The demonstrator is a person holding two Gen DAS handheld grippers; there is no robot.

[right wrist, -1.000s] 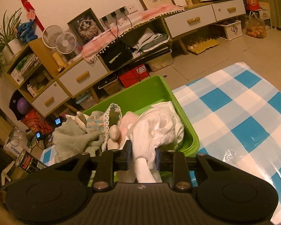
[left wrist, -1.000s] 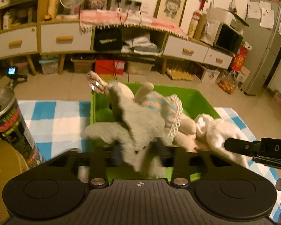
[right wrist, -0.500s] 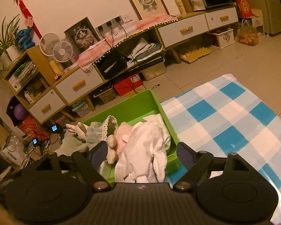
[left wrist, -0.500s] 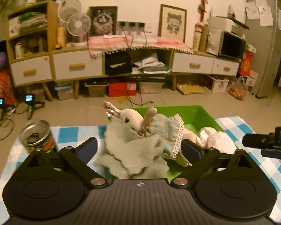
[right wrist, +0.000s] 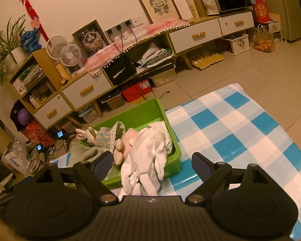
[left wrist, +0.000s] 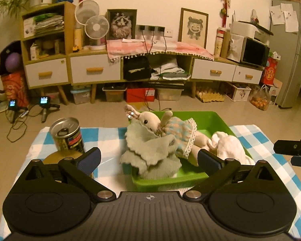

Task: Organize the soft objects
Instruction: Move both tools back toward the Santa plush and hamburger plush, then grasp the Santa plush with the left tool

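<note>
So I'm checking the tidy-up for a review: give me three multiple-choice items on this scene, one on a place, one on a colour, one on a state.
1. Where does the tin can stand?
A. in the bin
B. on the checked cloth, left of the bin
C. on the floor

2. What colour is the bin?
A. green
B. red
C. white

3. How does the left gripper stand?
A. shut on the rabbit doll
B. shut on the can
C. open, holding nothing

Answers: 1 B, the can sits on the cloth beside the bin. 2 A, its walls are bright green. 3 C, both fingers are spread clear of the rabbit doll and grey plush.
</note>
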